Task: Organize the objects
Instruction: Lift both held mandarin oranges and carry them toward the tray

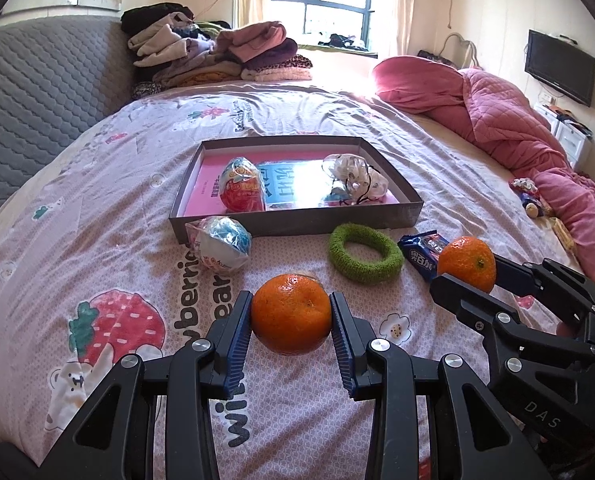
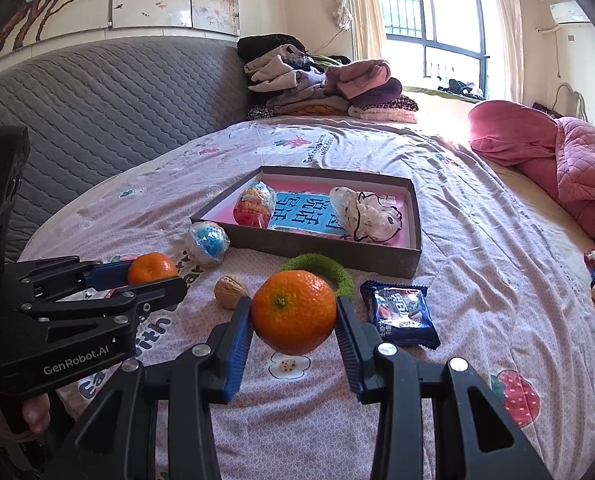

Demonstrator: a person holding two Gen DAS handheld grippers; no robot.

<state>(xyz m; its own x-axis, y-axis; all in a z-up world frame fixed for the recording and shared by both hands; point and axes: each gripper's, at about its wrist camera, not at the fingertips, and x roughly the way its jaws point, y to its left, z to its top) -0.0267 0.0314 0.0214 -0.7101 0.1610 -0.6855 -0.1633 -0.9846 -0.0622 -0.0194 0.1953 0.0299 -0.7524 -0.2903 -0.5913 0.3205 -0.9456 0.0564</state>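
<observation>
In the left wrist view, the left claw (image 1: 291,316) is clamped on an orange (image 1: 290,314), both blue pads pressing its sides, holding it above the bed (image 1: 97,200). To the right, the right claw (image 1: 467,276) grips a second orange (image 1: 466,263). Ahead lies the open box (image 1: 297,222), already holding a red egg toy (image 1: 241,190) and a white fabric bundle (image 1: 355,176). Near its front wall lie a blue-and-white ball (image 1: 223,242), a green ring (image 1: 365,253) and a blue snack packet (image 1: 423,252).

In the right wrist view, the right claw (image 2: 293,312) pinches its orange (image 2: 293,311) the same way, clear of the sheet, while the left claw (image 2: 149,276) carries the other orange (image 2: 151,267) at left.

Round fruit can roll out of a narrow pinch if a claw tilts; the two claws could also collide if both head for the box together.

Only the right view shows a walnut (image 2: 231,291) on the sheet, hidden behind the held orange in the left view. Only the left view shows a wall television (image 1: 559,66).
</observation>
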